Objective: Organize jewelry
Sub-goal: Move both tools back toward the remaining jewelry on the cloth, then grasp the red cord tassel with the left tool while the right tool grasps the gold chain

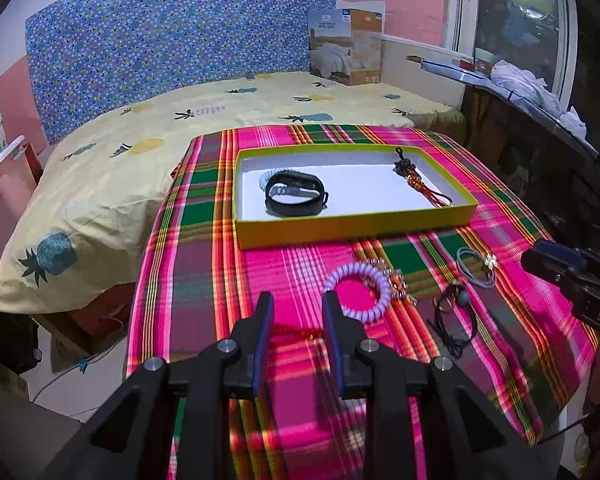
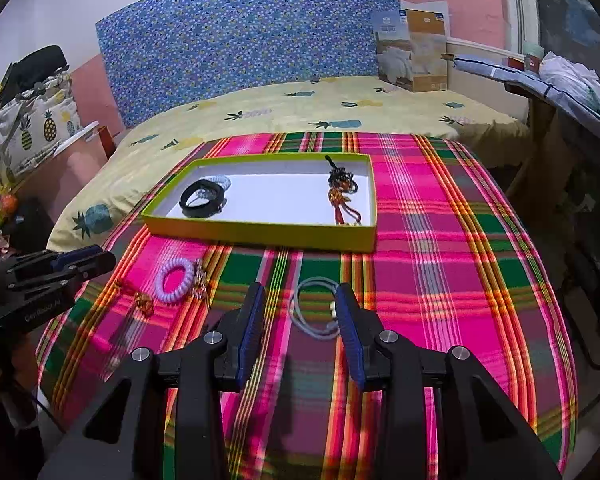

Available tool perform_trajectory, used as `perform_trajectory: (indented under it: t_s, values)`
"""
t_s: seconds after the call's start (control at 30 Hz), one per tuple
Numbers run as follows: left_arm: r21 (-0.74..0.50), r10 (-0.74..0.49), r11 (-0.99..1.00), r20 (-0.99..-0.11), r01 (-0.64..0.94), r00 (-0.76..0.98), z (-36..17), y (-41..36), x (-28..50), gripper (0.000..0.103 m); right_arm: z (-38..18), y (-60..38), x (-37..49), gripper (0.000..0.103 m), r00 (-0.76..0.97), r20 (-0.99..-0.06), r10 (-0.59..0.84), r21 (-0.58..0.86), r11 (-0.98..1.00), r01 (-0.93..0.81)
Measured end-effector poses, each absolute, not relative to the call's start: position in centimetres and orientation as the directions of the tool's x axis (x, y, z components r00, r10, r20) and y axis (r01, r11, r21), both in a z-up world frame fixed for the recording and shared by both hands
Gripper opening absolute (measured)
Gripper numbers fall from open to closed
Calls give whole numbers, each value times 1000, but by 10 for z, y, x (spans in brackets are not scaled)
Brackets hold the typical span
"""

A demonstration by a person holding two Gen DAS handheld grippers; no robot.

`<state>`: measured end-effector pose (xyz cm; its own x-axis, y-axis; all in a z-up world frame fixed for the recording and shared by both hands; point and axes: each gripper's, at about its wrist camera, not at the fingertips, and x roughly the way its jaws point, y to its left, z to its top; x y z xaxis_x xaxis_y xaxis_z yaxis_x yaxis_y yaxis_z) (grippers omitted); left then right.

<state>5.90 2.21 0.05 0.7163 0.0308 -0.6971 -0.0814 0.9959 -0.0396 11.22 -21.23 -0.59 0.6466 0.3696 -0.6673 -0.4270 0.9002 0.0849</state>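
Observation:
A yellow-green tray (image 1: 352,228) (image 2: 260,234) on the plaid cloth holds a black band (image 1: 296,194) (image 2: 201,199), a pale coil tie and a red-and-black knotted charm (image 1: 420,184) (image 2: 342,194). On the cloth lie a lilac coil tie (image 1: 358,292) (image 2: 175,280), a gold bracelet (image 1: 396,280), a black cord bracelet (image 1: 454,320) and a grey cord bracelet (image 1: 476,266) (image 2: 314,312). My left gripper (image 1: 298,300) is open, just left of the lilac coil, above a red cord (image 1: 300,330). My right gripper (image 2: 300,294) is open around the grey cord bracelet.
The plaid-covered table (image 1: 380,360) (image 2: 440,280) stands against a bed with a yellow pineapple sheet (image 1: 140,152). A cardboard box (image 1: 346,46) sits at the bed's far corner. A dark cluttered shelf (image 1: 540,120) runs along the right.

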Motion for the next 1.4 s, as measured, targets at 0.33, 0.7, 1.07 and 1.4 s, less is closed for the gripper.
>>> perform_trajectory:
  t_s: [0.33,0.7,1.07,1.4]
  values:
    - [-69,20,993,-693,-94,721,-4,34,40,26,-18,-213,97,37,620,-691,372,88,895,-438]
    - [-111,-25,991,-714,-78,700,-15,37,39,26,-24,-211,97,37,604,-702,377,98,891,-443]
    - [-208,-161,978,-739,6,654,-23,16,48,31,-30,-206,100,37,582,-715,388,111,884,-453]
    - [-232,-141,970,-784,-74,605,-41,7,75,31,-33,-206,103,37,576,-719,389,117,884,-452]
